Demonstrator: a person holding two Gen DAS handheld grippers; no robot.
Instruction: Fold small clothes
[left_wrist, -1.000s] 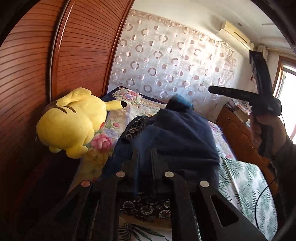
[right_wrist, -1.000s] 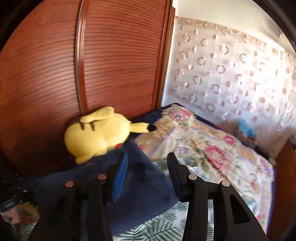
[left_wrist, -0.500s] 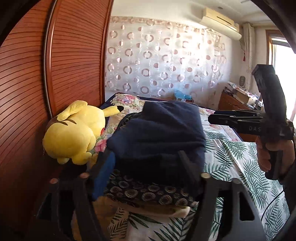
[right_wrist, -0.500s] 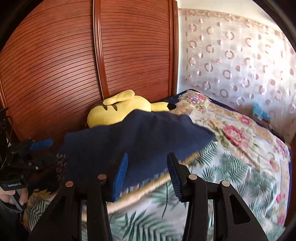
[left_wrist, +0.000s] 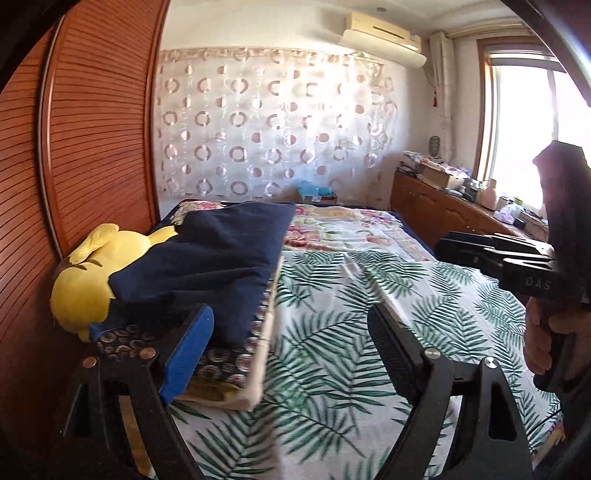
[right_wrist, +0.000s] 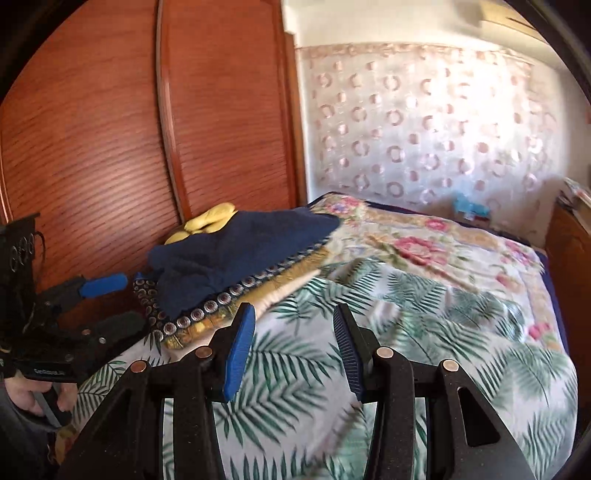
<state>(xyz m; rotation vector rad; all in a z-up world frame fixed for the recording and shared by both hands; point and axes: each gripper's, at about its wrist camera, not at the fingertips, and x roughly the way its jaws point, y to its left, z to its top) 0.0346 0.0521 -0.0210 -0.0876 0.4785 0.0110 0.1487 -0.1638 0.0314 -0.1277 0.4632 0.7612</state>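
Two hand-held grippers are mine here. My left hand-held gripper (left_wrist: 291, 332) has just been opening its jaws and they now stand wide apart, with nothing pressed between them; its blue pad (left_wrist: 188, 350) sits just in front of the clothes pile at about nine o'clock. My right hand-held gripper (right_wrist: 291, 347) has its jaws partly apart and empty, hanging over the leaf-print sheet (right_wrist: 424, 332) of the bed. The folded navy garment (left_wrist: 221, 258) lies on top of a stack of folded clothes (left_wrist: 236, 365) at ten o'clock from the left hand-held gripper, near the bed's left edge. A yellow plush toy (left_wrist: 85, 280) lies just beyond the stack, partly covered by the navy cloth, against the wooden wardrobe door (left_wrist: 92, 147). Further off, at twelve o'clock, a floral quilt (left_wrist: 343, 225) covers the bed's far end below a ring-patterned curtain (left_wrist: 266, 129).
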